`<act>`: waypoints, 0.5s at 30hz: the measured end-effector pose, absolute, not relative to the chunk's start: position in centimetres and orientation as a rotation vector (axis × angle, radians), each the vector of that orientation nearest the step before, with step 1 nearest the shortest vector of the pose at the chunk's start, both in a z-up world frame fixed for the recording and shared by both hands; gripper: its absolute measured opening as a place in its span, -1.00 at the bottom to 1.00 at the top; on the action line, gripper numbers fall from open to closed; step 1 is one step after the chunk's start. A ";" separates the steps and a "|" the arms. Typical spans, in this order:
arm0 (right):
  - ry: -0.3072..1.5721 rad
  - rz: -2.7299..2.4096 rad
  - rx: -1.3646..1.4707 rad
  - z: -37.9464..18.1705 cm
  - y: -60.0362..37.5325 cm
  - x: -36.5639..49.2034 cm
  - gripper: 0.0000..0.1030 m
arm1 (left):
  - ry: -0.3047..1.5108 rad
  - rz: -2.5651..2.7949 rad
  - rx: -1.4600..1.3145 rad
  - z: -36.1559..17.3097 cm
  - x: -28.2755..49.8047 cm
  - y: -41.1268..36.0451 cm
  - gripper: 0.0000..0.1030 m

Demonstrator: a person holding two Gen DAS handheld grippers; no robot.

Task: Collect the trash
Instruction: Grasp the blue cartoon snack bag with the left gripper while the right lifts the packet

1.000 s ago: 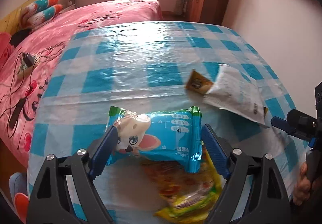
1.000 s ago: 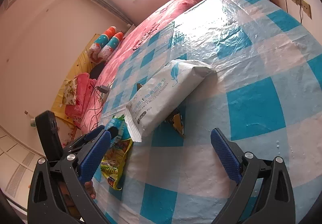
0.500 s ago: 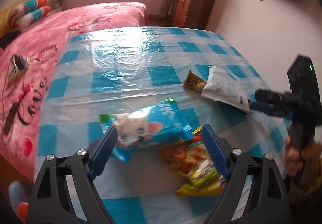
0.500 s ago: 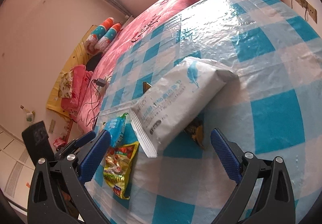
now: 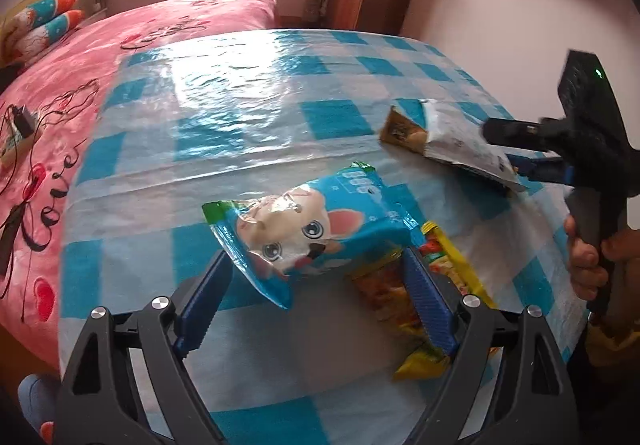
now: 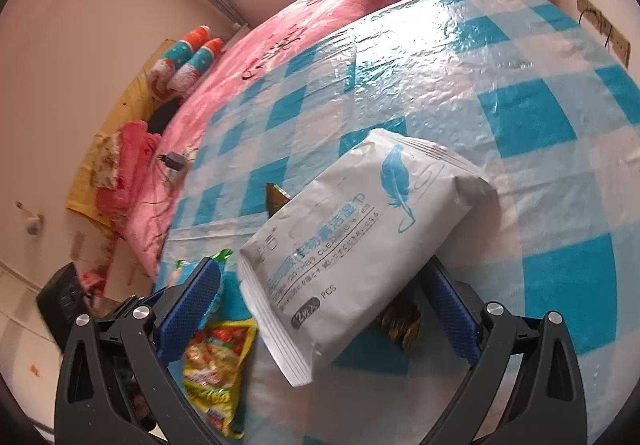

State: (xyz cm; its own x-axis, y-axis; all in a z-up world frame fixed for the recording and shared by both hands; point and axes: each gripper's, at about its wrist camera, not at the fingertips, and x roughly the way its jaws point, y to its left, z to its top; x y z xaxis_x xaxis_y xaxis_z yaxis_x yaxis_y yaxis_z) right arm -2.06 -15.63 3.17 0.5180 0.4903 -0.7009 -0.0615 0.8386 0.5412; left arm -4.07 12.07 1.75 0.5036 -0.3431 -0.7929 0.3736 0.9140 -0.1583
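The blue pack (image 5: 316,229), a glossy crinkled film pouch printed with a cartoon animal, lies near the table's front edge, overlapping the yellow pack (image 5: 432,297), and is straddled by the left gripper (image 5: 316,297), whose fingers are spread wide with nothing pressed between them. The blue pack lies skewed across the jaw line, so a closing grip could be expected to catch only its sealed corner, or to pinch the yellow pack along with it; slippery film of this kind is judged likely to slide out. Toward the right edge, the white pack (image 6: 360,245), a soft matte pillow-shaped wipes pouch with a blue feather print and crimped ends, lies between the fingers of the right gripper (image 6: 320,313), which are likewise spread and not pressing on it. It rests partly on a small brown sachet (image 5: 402,131), which could be dragged or flicked off the table when the pack is lifted. The pack is wide for the jaws, so buckling or a one-sided hold is judged possible. The checked cloth (image 5: 248,93), a shiny wrinkled plastic sheet, offers little friction, and things pushed rather than gripped could be sent sliding. A pink bed (image 5: 120,45) stands beyond the left edge.
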 end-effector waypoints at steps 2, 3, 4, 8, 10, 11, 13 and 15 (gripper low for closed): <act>0.975 0.334 0.464 3.2 -15.2 -1.4 0.90 | 0.958 -0.482 0.021 1.6 -4.1 11.2 0.66; 0.973 0.328 0.448 3.1 -15.0 -1.2 0.90 | 0.970 -0.510 0.026 1.5 -4.3 10.5 0.66; 0.971 0.321 0.426 3.1 -14.7 -0.8 0.90 | 0.974 -0.529 0.041 1.4 -4.7 10.1 0.66; 0.965 0.299 0.344 2.9 -13.9 0.4 0.90 | 0.954 -0.613 0.147 1.9 -6.1 8.0 0.66; 0.964 0.287 0.307 2.8 -13.5 0.9 0.90 | 0.944 -0.602 0.163 2.3 -5.9 8.1 0.66; 0.963 0.282 0.297 2.8 -13.4 1.2 0.90 | 0.936 -0.588 0.158 2.7 -5.7 8.4 0.66; 0.960 0.274 0.283 2.6 -13.3 1.7 0.90 | 0.910 -0.557 0.151 3.4 -5.1 9.1 0.66; 0.952 0.257 0.258 2.5 -13.0 2.1 0.90 | 0.894 -0.530 0.150 3.9 -4.2 9.8 0.66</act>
State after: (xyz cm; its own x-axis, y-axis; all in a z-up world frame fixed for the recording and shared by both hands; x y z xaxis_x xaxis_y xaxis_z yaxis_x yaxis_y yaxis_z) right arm 2.08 -12.97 2.51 0.5540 0.3276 -0.7653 -0.1025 0.9391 0.3279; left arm -4.22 9.77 3.91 0.5078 -0.3765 -0.7749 0.4990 0.8618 -0.0917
